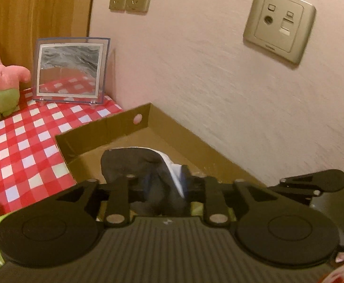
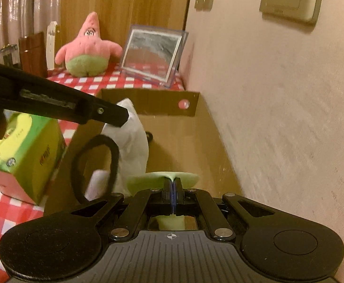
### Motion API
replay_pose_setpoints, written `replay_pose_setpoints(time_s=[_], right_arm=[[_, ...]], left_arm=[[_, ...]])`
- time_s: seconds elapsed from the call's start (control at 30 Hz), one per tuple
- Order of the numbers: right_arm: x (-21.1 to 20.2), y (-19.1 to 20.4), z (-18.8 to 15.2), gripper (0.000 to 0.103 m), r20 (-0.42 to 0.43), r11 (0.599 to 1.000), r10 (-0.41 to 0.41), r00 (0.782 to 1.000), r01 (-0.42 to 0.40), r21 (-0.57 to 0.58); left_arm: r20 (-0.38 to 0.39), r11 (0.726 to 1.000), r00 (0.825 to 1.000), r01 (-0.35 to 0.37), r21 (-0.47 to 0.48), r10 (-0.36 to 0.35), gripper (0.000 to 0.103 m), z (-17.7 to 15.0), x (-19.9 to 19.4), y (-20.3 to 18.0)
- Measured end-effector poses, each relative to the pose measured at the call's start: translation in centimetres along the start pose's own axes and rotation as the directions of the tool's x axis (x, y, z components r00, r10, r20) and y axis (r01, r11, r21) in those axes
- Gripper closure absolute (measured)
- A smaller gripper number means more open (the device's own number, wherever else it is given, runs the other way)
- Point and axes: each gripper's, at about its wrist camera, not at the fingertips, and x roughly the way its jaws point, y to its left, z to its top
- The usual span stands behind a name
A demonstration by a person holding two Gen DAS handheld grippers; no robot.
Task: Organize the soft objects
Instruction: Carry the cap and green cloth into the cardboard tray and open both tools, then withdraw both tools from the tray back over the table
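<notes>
A dark-and-white soft cloth (image 1: 148, 165) is pinched by the left gripper (image 1: 159, 188) and held over the cardboard box (image 1: 115, 122) at the counter's wall edge, presumably for dropping in. A green soft piece (image 2: 148, 180) is clamped in the right gripper (image 2: 173, 186), over the same box.

left gripper (image 1: 164, 184): matte black, ribbed grey base | right gripper (image 2: 173, 186): black, silver screws, crosshair mark
</notes>
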Motion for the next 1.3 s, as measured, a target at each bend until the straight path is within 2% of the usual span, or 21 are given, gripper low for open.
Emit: replay_pose_setpoints(time_s=[0.1,0.4,0.47,0.53,0.57,0.83,1.3], right_arm=[[0.5,-0.2,-0.5,0.103,-0.02,1.0,-0.004,1.0,0.004,0.013],[0.0,-0.5,-1.9,0.101,-0.046,0.999,0.009,0.999,-0.007,0.041],[-0.2,-0.5,-2.1,0.089,-0.049,0.999,0.007,0.999,-0.004,0.044],[-0.8,-0.5,-2.4,0.041,-0.037,0.999,0.0,0.999,0.002,0.053],[-1.2,-0.5,-2.5,0.037,-0.025,0.998,0.003,1.0,-0.001,0.063],[-4.4,0.6,-2.7,0.036,0.014,0.997,0.015,1.0,-0.016,0.075],[-11.8,4.8,-2.3,0.036,0.074,0.986,0.077,0.994,-0.087,0.145]], left_arm=[[0.003,1.0,1.0,0.01,-0.012,-0.01,0.066,-0.4,-0.9,0.1],[0.043,0.999,0.999,-0.019,-0.046,0.021,0.065,-1.9,-5.7,0.8],[0.051,0.998,0.998,-0.033,-0.057,0.036,0.065,-2.5,-6.9,1.2],[0.054,0.997,0.997,-0.045,-0.063,0.049,0.065,-3.0,-8.0,1.4],[0.056,0.996,0.997,-0.058,-0.063,0.061,0.064,-3.4,-8.7,1.6],[0.069,0.991,0.992,-0.097,-0.09,0.104,0.059,-5.3,-12.8,2.1],[0.083,0.98,0.98,-0.172,-0.096,0.18,0.049,-9.4,-20.6,-0.3]])
